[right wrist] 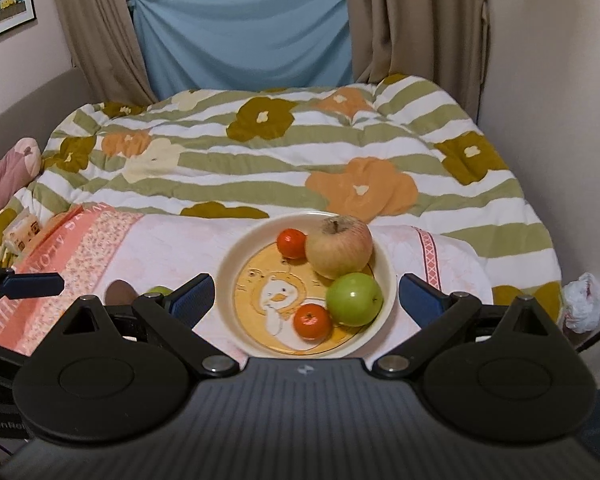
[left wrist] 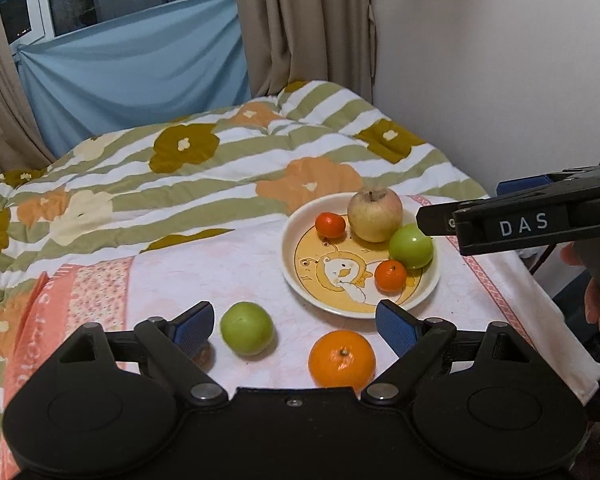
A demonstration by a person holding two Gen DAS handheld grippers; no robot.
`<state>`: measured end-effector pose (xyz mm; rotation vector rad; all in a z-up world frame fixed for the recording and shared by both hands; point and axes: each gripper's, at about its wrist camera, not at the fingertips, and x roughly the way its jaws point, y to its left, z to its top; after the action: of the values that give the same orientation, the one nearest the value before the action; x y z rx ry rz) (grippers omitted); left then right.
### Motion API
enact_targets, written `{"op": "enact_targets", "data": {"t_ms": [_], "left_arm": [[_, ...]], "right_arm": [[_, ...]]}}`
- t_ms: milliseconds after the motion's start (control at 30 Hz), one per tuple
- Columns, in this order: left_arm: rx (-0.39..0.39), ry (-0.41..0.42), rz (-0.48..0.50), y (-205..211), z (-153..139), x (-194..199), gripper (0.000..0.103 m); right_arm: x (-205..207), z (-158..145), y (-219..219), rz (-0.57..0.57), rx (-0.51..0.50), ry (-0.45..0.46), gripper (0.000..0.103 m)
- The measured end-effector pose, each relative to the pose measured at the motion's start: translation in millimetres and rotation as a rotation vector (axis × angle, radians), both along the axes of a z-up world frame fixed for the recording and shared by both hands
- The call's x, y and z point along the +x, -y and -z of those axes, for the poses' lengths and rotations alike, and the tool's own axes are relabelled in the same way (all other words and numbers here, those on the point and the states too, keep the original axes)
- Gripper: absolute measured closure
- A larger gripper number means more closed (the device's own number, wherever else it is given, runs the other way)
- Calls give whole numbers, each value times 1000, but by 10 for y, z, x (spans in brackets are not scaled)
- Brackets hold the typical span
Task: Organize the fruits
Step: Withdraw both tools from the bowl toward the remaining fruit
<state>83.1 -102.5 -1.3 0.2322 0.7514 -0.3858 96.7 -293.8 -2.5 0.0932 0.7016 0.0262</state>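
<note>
Fruits: 4 sit on plate (right wrist: 384,276) just ahead of right gripper (right wrist: 306,294), jaws wide w/ nothing held, while green apple (left wrist: 247,328) & orange (left wrist: 342,359) lie between left gripper's (left wrist: 296,326) wide-open, empty jaws.

4 fruits on plate (left wrist: 296,280); 2 fruits left-front on cloth (left wrist: 228,264).

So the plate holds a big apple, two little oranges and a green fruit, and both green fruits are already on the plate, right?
Not quite. Only one green fruit is on the plate, beside the big apple and the two little oranges. The other green fruit lies on the cloth, as the left wrist view shows.
</note>
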Motion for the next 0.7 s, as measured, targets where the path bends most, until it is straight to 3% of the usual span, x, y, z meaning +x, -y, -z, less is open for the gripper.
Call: {"op": "enact_targets", "data": {"t_ms": [333, 700], "left_arm": [[-7, 16, 14, -591, -57, -331, 8], [-5, -23, -48, -1336, 242, -512, 8]], "right_arm": [[-450, -138, -606, 46, 10, 24, 0], [-717, 186, -1231, 65, 48, 8, 0]]}}
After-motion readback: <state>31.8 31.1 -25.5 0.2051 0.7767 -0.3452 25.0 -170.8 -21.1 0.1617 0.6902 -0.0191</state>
